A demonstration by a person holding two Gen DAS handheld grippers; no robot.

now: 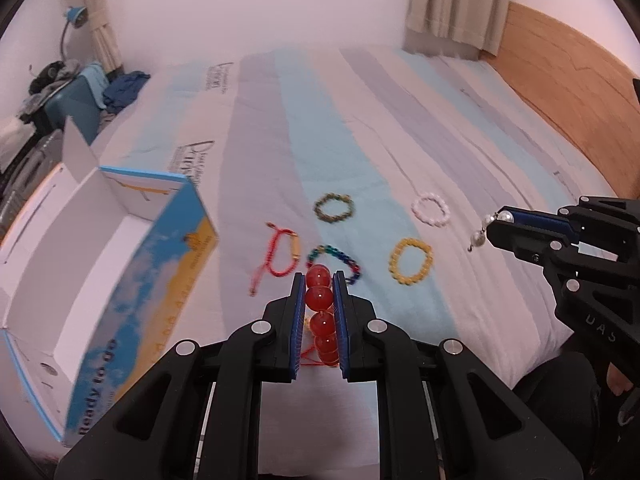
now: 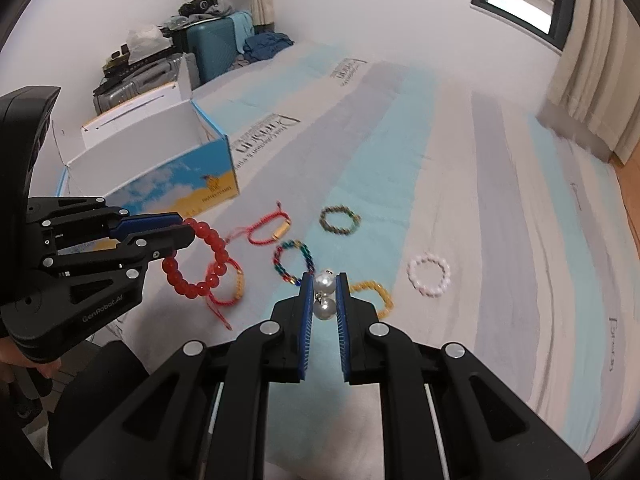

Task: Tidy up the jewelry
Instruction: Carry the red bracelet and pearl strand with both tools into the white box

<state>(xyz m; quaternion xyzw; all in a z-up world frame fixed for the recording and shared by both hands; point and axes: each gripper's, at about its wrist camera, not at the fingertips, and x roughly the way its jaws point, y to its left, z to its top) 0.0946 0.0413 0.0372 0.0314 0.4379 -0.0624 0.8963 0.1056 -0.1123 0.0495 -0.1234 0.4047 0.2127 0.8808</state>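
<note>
Jewelry's mostly laid out on the bed [image 1: 400, 128] rn, and we've got one piece in each gripper. Left gripper [image 1: 319, 280] has its jaws clamped on the red bead bracelet [image 2: 200, 258]; from the right wrist cam the loop dangles below the tips, w/ a red-and-yellow cord bracelet [image 2: 232, 290] behind or under it, can't tell if they're touching. Right gripper [image 2: 325, 288] is closed on a pearl piece [image 2: 325, 298], two pearls pinched between the blue pads, w/ a bit hanging off the tip in the left cam.

Imo the step in hand is carrying both over to the open box [image 1: 120, 240], which sits at the left on the bed, near the left gripper and well apart from the right one. To do it well: bring the left one over the opening first, get the hanging loop fully past the box wall before letting go, otherwise it prob snags on the rim. Pearls are round and slick, so keep the squeeze steady and don't swing.

Left on the bed: red cord bracelet [image 1: 282, 254], multicolor one [image 1: 336, 262] just ahead of the left jaws, green [image 1: 334, 208], yellow [image 1: 411, 261] and white [image 1: 430, 210] farther out.
</note>
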